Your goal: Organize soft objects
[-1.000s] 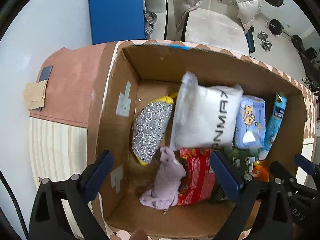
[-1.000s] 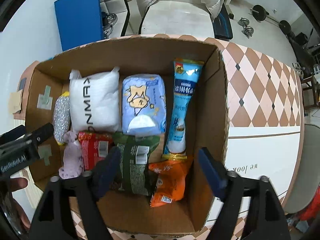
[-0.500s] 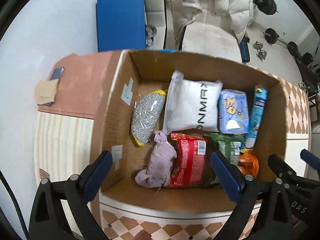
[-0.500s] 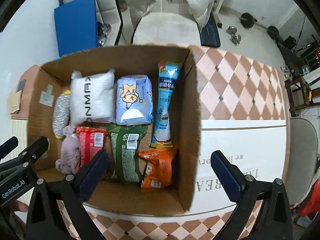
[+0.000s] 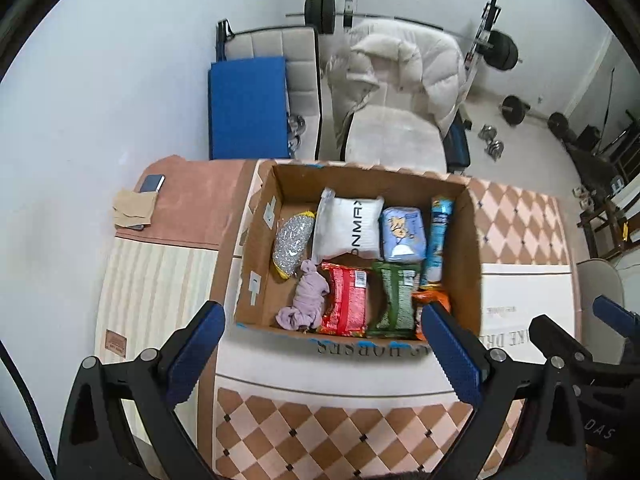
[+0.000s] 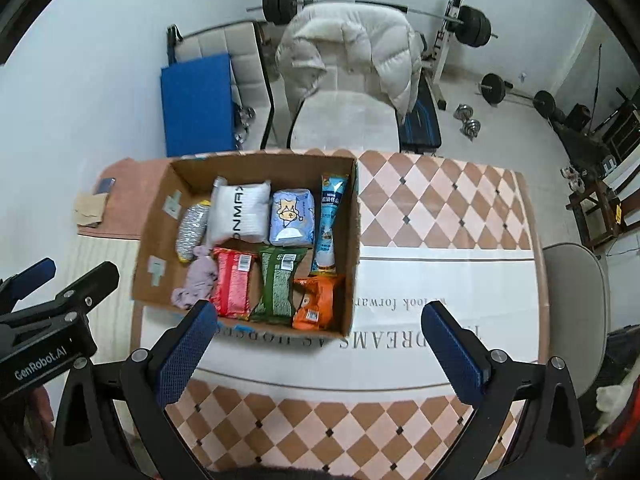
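Note:
An open cardboard box (image 5: 256, 240) (image 6: 154, 236) stands on the table. It holds a silver scrubber (image 5: 291, 240), a white pack (image 5: 348, 228), a blue tissue pack (image 5: 402, 234), a blue tube pack (image 5: 438, 236), a lilac cloth (image 5: 306, 300) (image 6: 196, 280), a red pack (image 5: 344, 304), a green pack (image 5: 394, 296) and an orange pack (image 6: 318, 300). My left gripper (image 5: 320, 356) is open and empty, high above the box's near side. My right gripper (image 6: 318, 352) is open and empty, above the table to the right of the box.
The table has a checkered cloth (image 6: 440, 208) with a white band. A phone (image 5: 152, 183) and tan paper (image 5: 132, 210) lie at the far left. A chair with a white jacket (image 6: 348, 48), a blue mat (image 6: 196, 104) and weights (image 6: 468, 120) stand behind.
Both grippers have pulled up and back from the box, so it looks smaller and more of the table and room shows. Both stay open and empty.

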`<state>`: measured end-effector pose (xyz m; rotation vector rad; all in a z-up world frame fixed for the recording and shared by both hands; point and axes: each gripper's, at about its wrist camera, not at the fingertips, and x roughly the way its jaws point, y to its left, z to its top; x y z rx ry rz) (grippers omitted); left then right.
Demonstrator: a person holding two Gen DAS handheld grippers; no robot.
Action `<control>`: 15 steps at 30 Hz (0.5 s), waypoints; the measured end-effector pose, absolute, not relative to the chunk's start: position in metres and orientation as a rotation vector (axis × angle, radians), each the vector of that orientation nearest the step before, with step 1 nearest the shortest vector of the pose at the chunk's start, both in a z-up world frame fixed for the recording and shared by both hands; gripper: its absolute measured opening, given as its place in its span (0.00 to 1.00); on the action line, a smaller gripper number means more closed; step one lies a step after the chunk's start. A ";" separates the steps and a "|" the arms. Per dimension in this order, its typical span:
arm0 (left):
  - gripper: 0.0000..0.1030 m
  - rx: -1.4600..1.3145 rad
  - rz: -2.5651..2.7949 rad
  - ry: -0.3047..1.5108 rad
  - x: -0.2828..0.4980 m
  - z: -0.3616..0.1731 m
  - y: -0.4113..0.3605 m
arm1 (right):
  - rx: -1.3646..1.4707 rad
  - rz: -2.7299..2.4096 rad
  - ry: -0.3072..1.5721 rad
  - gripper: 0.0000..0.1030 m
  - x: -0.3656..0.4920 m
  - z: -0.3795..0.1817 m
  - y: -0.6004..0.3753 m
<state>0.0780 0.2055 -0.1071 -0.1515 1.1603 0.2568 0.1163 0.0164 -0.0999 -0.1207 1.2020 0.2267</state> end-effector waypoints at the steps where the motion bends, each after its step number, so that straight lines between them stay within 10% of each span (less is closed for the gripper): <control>1: 0.98 -0.153 0.256 1.150 0.071 -0.100 0.203 | -0.115 0.230 1.195 1.00 0.109 -0.093 0.014; 15: 0.98 -0.104 0.248 1.036 0.008 -0.026 0.172 | -0.100 0.241 1.035 1.00 0.035 -0.002 -0.018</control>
